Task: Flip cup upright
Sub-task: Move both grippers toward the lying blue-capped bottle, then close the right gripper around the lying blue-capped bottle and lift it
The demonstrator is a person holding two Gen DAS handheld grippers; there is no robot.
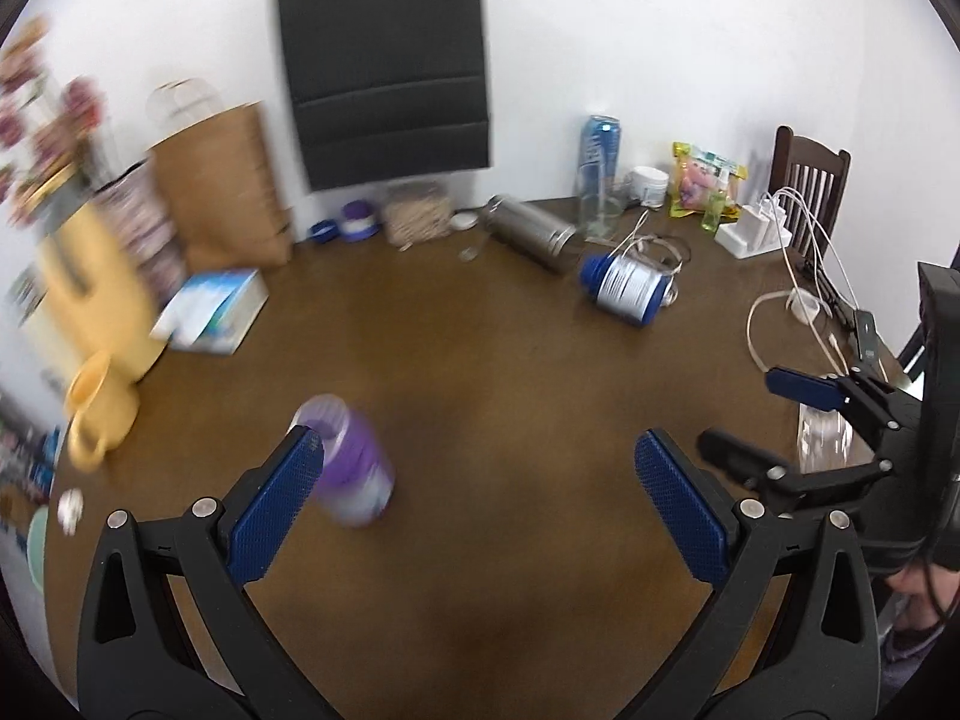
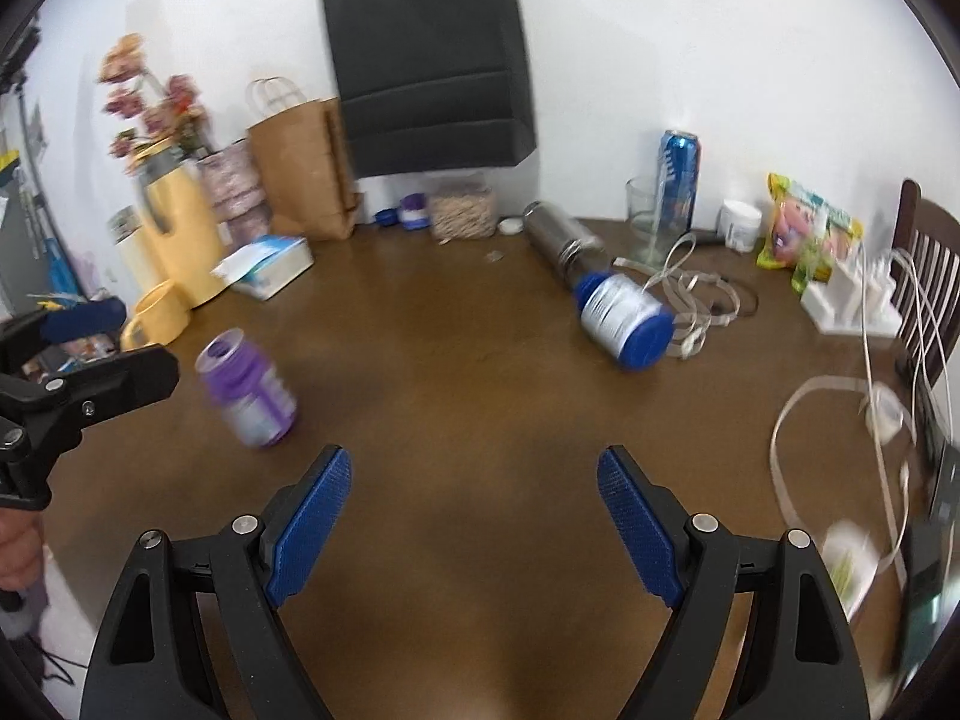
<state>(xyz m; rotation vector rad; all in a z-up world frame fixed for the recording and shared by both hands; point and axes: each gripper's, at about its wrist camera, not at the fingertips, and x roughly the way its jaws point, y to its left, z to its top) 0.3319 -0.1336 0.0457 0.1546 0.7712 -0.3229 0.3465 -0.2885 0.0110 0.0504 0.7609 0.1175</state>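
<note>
Purple plastic, blurred: that is the cup (image 2: 249, 387) I am after, standing on the brown worktop (image 2: 480, 372) with its open mouth up and leaning a little. It has a pale label band around its lower half, but I cannot read any writing on it.

My left gripper (image 1: 480, 483) has its jaws spread wide with nothing between them. The cup sits just ahead of the left-hand jaw, partly hidden behind its blue pad; whether pad and cup touch I cannot tell. My right gripper (image 2: 474, 513) is also spread wide and holds nothing. From its camera the cup is ahead and to the left of the jaws, well apart from them, and the left gripper's tips show at the frame's left edge, close to the cup.

Further ahead of both jaws, a white bottle with a blue cap (image 2: 624, 321) lies on its side; its label print is too smeared to read. Behind it a steel flask (image 2: 561, 240) lies on its side, and a tall blue can (image 2: 678, 180) stands near the wall, its lettering illegible. A yellow mug (image 2: 157, 313) and a yellow jug (image 2: 180, 234) stand far to the left of the cup. A black paper bag (image 2: 429, 60) hangs on the wall, with a brown paper bag (image 2: 300, 165) below it.
</note>
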